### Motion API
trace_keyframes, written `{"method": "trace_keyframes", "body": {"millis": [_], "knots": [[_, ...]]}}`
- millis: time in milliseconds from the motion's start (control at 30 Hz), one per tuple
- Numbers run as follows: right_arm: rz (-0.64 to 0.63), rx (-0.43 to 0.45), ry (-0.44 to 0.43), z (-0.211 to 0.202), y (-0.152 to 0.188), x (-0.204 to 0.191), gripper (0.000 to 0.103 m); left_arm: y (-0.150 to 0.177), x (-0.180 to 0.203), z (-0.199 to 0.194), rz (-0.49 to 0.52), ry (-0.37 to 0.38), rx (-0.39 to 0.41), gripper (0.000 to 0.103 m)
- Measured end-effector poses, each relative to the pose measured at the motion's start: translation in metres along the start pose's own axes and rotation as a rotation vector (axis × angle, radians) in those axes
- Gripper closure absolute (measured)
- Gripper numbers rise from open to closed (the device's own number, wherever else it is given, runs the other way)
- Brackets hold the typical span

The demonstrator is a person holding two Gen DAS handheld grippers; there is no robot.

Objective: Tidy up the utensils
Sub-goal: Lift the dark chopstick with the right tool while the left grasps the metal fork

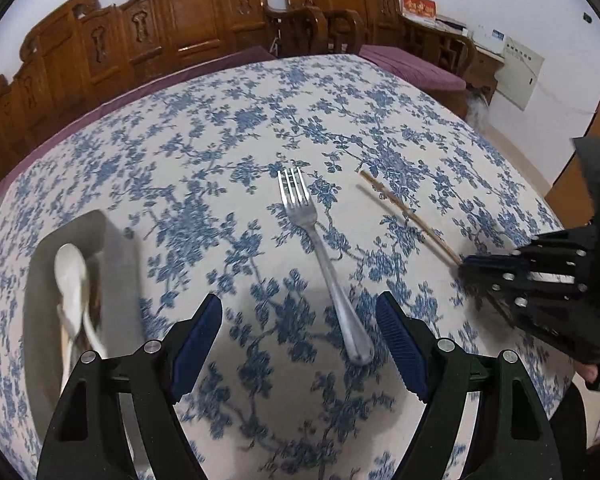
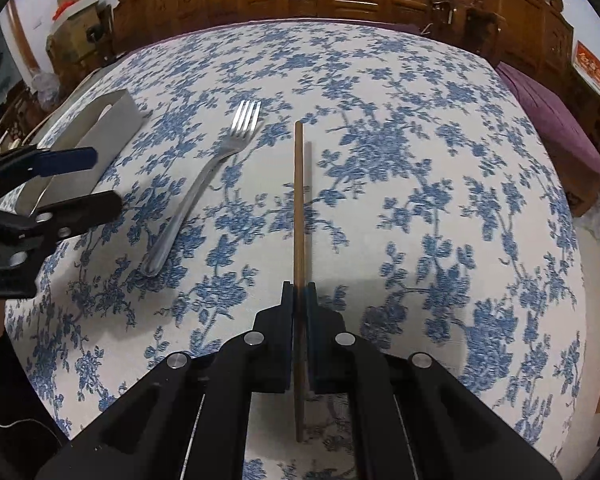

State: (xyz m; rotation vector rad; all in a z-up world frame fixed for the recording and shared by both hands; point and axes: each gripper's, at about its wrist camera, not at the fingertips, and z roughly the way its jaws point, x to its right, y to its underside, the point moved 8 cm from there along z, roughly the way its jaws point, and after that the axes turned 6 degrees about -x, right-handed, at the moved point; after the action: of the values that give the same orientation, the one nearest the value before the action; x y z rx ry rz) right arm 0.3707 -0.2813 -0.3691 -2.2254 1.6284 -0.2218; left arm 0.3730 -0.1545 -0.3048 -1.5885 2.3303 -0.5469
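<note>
A metal fork (image 1: pixel 324 260) lies on the blue floral tablecloth, tines pointing away; it also shows in the right wrist view (image 2: pixel 204 188). My left gripper (image 1: pixel 300 320) is open and empty, its fingers either side of the fork's handle end, above the cloth. My right gripper (image 2: pixel 299 292) is shut on a brown wooden chopstick (image 2: pixel 299 200) that points forward just above the table; in the left wrist view the right gripper (image 1: pixel 466 268) holds the chopstick (image 1: pixel 404 212) at the right. A grey metal utensil tray (image 1: pixel 116 264) at the left holds a white spoon (image 1: pixel 70 276).
The tray also shows in the right wrist view (image 2: pixel 112 128) at far left, with my left gripper (image 2: pixel 96 180) in front of it. Carved wooden chairs (image 1: pixel 180 32) and purple cushions (image 1: pixel 412 64) stand around the table's far edge. A white wall is behind.
</note>
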Motion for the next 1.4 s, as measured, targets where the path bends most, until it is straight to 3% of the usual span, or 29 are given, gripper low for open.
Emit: {"method": "trace_keyframes", "body": {"millis": [167, 333, 400, 667, 867, 900, 967, 1167, 1400], "knots": [[0.036, 0.007, 0.018, -0.003, 0.002, 0.017, 0.097, -0.018, 0.008, 0.024, -0.007, 0.001, -0.038, 0.027], [0.039, -0.001, 0.017, 0.001, 0.005, 0.023, 0.096, -0.032, 0.010, 0.044, -0.012, -0.004, -0.067, 0.034], [0.039, 0.000, 0.017, 0.002, 0.005, 0.024, 0.096, -0.034, 0.010, 0.050, -0.014, -0.006, -0.084, 0.045], [0.055, 0.001, 0.017, 0.003, 0.005, 0.030, 0.096, -0.034, 0.007, 0.065, -0.036, 0.020, -0.131, 0.069], [0.060, 0.001, 0.019, 0.004, 0.004, 0.031, 0.096, -0.034, 0.009, 0.070, -0.039, 0.010, -0.134, 0.073], [0.060, 0.003, 0.019, 0.004, 0.004, 0.031, 0.096, -0.035, 0.009, 0.070, -0.040, 0.009, -0.134, 0.083], [0.062, 0.008, 0.017, 0.002, 0.003, 0.031, 0.096, -0.036, 0.011, 0.070, -0.045, 0.029, -0.137, 0.092], [0.077, 0.038, 0.008, -0.008, -0.003, 0.033, 0.096, -0.038, 0.021, 0.070, -0.044, 0.039, -0.150, 0.097], [0.095, 0.072, 0.001, -0.019, -0.010, 0.037, 0.096, -0.048, 0.034, 0.058, -0.036, 0.045, -0.101, 0.097]]}}
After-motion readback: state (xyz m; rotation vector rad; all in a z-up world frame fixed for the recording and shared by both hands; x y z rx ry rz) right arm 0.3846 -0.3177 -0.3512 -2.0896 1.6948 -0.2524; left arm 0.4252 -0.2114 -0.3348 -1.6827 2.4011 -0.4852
